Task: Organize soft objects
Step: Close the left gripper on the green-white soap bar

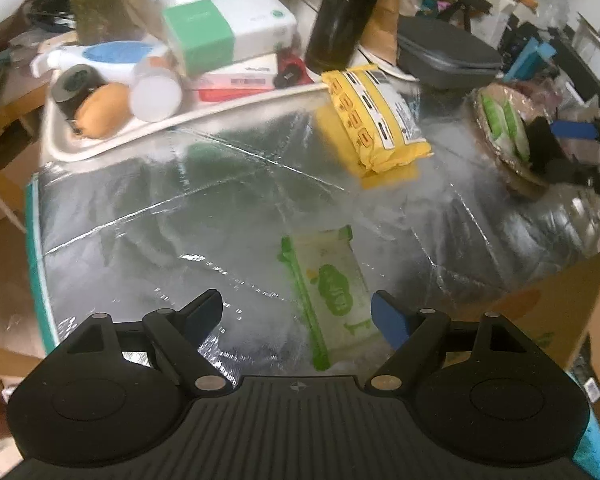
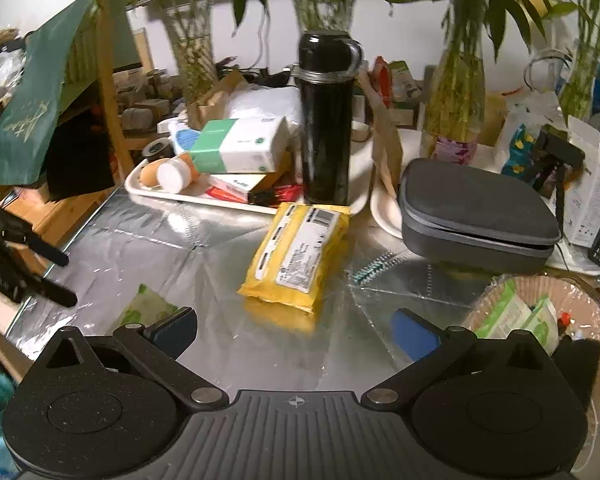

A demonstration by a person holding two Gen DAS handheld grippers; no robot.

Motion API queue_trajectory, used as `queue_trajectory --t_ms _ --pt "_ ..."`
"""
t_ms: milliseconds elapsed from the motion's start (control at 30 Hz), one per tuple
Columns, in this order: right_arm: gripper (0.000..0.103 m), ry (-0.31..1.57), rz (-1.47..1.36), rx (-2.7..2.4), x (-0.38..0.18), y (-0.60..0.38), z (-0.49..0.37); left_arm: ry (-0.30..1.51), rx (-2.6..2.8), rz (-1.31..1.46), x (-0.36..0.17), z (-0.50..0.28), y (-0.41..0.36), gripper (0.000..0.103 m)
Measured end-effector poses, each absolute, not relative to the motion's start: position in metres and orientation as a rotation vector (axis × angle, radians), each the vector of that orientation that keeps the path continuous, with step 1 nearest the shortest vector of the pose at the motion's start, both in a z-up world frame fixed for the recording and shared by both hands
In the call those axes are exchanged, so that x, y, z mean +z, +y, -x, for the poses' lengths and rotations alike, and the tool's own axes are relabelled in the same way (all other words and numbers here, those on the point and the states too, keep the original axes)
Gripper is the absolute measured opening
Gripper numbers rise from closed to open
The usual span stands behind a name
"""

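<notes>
Yellow wipes pack point(image 2: 296, 254), barcode label up, flat on foil-covered table point(image 2: 180, 256)

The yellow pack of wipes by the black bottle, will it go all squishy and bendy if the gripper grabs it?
Probably, yes. The yellow pack looks puffy with rounded, crinkled edges, so it should dent and sag rather than stay stiff. Its shiny wrapper on the shiny silver table cover may let it slide when pushed. It lies flat, so rolling or tipping seems unlikely.

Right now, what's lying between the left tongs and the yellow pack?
In the left wrist view, the green-and-white pack lies just ahead of the open left tongs; beyond it, only bare foil up to the yellow pack.
</notes>
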State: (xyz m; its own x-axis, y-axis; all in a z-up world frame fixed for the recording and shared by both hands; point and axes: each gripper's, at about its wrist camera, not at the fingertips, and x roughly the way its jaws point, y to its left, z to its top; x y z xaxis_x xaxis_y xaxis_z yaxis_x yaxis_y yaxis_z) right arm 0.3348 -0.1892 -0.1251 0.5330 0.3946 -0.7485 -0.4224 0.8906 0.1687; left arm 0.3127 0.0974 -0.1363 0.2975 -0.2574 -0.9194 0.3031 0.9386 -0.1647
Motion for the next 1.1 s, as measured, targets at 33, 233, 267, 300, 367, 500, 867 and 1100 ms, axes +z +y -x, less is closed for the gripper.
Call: queue_trajectory --t_ms 33,233,267,300,367,500,867,1100 --pt "0.103 0.889 0.031 0.479 -0.127 -0.189 -0.337 1.225 -0.381 -0.037 -0.141 -0.316 0.096 0.082" --pt "0.103 0.904 0.066 0.465 -0.133 -0.186 -0.342 1.298 -0.416 -0.093 -0.170 -0.333 0.079 0.082" --pt "0.103 0.902 0.073 0.463 -0.133 -0.186 -0.342 1.304 -0.424 -0.104 -0.173 -0.335 0.076 0.082" --pt "0.103 0.902 0.074 0.462 -0.133 -0.186 -0.343 1.308 -0.437 -0.116 -0.176 -0.337 0.072 0.082" --pt "0.103 0.909 0.066 0.458 -0.134 -0.187 -0.344 1.314 -0.454 -0.141 -0.180 -0.340 0.065 0.082" --pt "0.103 0.921 0.069 0.433 -0.136 -0.189 -0.347 1.318 -0.469 -0.203 -0.188 -0.346 0.051 0.082" --pt "0.103 0.922 0.103 0.366 -0.141 -0.194 -0.349 1.265 -0.486 -0.436 -0.210 -0.340 0.017 0.072" --pt "0.103 0.917 0.127 0.368 -0.143 -0.191 -0.350 1.233 -0.441 -0.497 -0.206 -0.337 0.027 0.056"
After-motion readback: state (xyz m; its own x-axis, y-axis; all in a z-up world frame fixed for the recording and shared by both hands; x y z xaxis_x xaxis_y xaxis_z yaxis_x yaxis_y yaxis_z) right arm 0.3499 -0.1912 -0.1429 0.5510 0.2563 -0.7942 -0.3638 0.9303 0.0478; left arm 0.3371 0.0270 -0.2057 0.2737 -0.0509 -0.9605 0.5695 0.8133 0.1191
